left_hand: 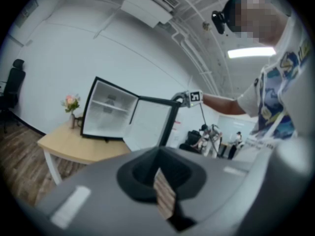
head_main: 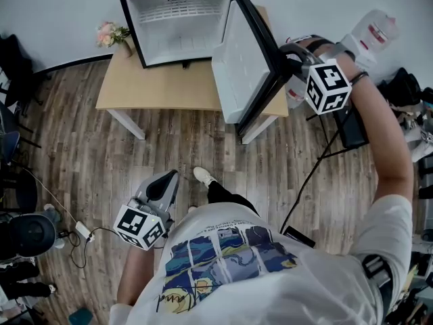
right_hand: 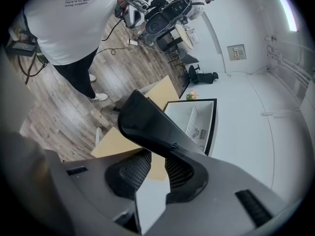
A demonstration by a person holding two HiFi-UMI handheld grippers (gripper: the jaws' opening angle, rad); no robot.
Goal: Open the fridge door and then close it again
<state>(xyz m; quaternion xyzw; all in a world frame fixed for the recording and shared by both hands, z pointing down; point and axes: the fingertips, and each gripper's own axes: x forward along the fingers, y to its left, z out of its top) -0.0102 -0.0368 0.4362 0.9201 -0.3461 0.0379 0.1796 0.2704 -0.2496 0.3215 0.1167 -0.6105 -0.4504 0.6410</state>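
Note:
A black mini fridge (head_main: 177, 19) with a white inside stands on a wooden table (head_main: 162, 90). Its door (head_main: 240, 63) is swung wide open toward the right. My right gripper (head_main: 292, 58) is at the door's outer edge; in the right gripper view the black door edge (right_hand: 147, 119) runs between the jaws of the right gripper (right_hand: 152, 168), which are shut on it. The left gripper (head_main: 162, 181) hangs low by the person's leg, far from the fridge, with its jaws together and nothing held. From the left gripper view the fridge (left_hand: 108, 109) and the open door (left_hand: 150, 124) show ahead.
A small vase of flowers (head_main: 111, 34) stands on the table's left corner beside the fridge. Cables and a power adapter (head_main: 82, 231) lie on the wooden floor at the left. A stand with black gear (head_main: 352, 124) is to the right of the table.

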